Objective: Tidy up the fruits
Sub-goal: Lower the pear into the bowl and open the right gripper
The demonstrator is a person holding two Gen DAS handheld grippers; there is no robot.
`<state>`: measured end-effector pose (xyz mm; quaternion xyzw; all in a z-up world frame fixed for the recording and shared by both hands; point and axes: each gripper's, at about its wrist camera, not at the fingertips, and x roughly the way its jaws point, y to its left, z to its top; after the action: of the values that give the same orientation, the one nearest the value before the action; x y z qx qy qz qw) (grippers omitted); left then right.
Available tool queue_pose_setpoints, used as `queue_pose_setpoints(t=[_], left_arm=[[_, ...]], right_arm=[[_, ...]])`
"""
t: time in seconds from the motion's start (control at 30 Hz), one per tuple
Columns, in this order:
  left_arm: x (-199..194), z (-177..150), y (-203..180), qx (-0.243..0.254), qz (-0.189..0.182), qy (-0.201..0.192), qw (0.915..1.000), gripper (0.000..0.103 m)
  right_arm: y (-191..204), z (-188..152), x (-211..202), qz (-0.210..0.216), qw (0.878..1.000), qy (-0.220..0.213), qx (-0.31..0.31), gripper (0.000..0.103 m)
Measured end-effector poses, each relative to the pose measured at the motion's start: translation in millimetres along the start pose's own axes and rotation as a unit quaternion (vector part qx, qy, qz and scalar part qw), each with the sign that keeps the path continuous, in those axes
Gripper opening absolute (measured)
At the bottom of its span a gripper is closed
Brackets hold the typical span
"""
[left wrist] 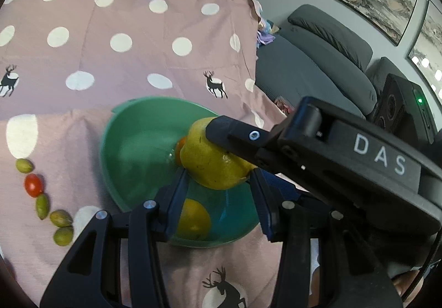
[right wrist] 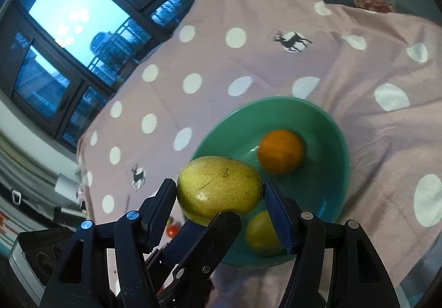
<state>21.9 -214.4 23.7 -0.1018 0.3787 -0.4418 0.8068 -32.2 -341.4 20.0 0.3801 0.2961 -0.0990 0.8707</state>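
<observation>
Yellow pear [right wrist: 219, 189] hangs over the green bowl's [right wrist: 335, 142] near rim, pinched by both the left gripper [left wrist: 218, 186] and right gripper [right wrist: 219, 194]. Inside lie an orange [right wrist: 280, 152] and lemon [right wrist: 259, 233]. Olives [left wrist: 41, 206] and a tomato [left wrist: 33, 184] sit beside it on the table [left wrist: 138, 65].

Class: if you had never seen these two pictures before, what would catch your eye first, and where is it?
First, the speckled yellow-green pear, held above the near rim of the round green plastic bowl, with both grippers' fingers against it. Next, the orange and a yellow fruit lying in that bowl. Then the row of small green fruits and a red cherry tomato on the pink polka-dot cloth.
</observation>
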Motion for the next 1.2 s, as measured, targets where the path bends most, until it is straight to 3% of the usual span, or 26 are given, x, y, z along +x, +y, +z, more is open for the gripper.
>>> queue_pose_setpoints(t=[0.47, 1.07, 1.2], left_arm=[[23.2, -7.4, -1.1, -0.010, -0.003, 0.042, 0.9990, 0.046], [27.3, -7.3, -2.3, -0.001, 0.017, 0.046, 0.9988, 0.045], [25.9, -8.0, -1.0, 0.000, 0.020, 0.042, 0.9989, 0.043]], right_arm=[[-24.7, 3.7, 13.3, -0.029, 0.999, 0.025, 0.036, 0.067], [-30.7, 3.0, 20.7, -0.024, 0.998, 0.037, 0.048, 0.067], [-28.6, 2.8, 23.5, -0.039, 0.997, 0.041, 0.043, 0.067]])
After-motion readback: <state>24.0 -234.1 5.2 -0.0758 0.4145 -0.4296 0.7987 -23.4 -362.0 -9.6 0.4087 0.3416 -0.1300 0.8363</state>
